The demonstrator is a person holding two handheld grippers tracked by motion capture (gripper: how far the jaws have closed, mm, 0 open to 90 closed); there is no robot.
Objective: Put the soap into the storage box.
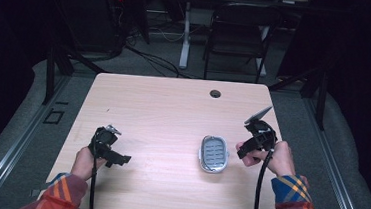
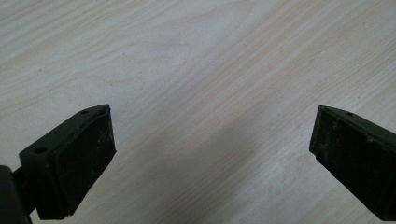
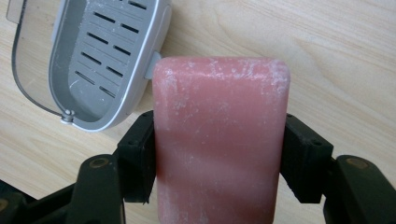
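Right gripper (image 3: pixel 219 154) pinches pink rectangular soap bar (image 3: pixel 220 140), centre frame; grey slotted plastic soap dish (image 3: pixel 100 56) upper left. Left gripper (image 2: pixel 212 149) spread over light wooden table (image 2: pixel 196 60).

A recording lab or studio: a bare wooden table (image 1: pixel 172 113) stood at frame center, flanked by black curtains (image 1: pixel 357 58), with cables (image 1: pixel 152 59) trailing over grey carpet and a folding chair (image 1: pixel 239 36) at upper center.
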